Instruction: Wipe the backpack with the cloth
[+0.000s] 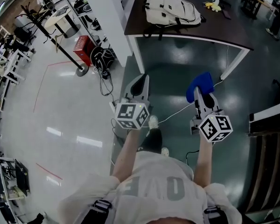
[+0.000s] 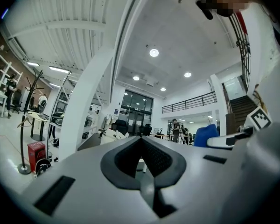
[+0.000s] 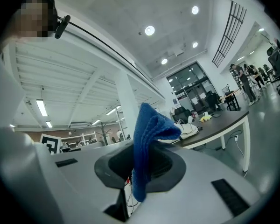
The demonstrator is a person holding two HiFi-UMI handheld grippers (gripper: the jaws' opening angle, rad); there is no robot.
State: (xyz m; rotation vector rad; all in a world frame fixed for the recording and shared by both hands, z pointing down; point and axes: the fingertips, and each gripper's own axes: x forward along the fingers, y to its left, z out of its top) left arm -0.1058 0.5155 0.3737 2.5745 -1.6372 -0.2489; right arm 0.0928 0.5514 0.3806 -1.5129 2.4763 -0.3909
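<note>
Two grippers are held out low in front of the person, neither yet at the table. The right gripper [image 3: 144, 164] is clamped on a blue cloth [image 3: 149, 134], which stands up between the jaws in a folded bunch and flops over at its top. A short tail hangs below the pads. The left gripper [image 2: 142, 148] has its jaws pressed together with nothing between them.

In the head view the white backpack [image 1: 171, 9] lies flat on a dark table [image 1: 224, 31] at twelve o'clock, well apart from both grippers. A small yellow toy [image 1: 213, 4] sits near it at its three o'clock.

The cloth looks soft, light and limp, so it would likely fold under a stroke. The mid-cloth grip leaves a pad of fabric free to press with. The backpack seems soft-sided and light and may slide or wrinkle when wiped, so the empty gripper could pin it by a strap or its top edge.
</note>
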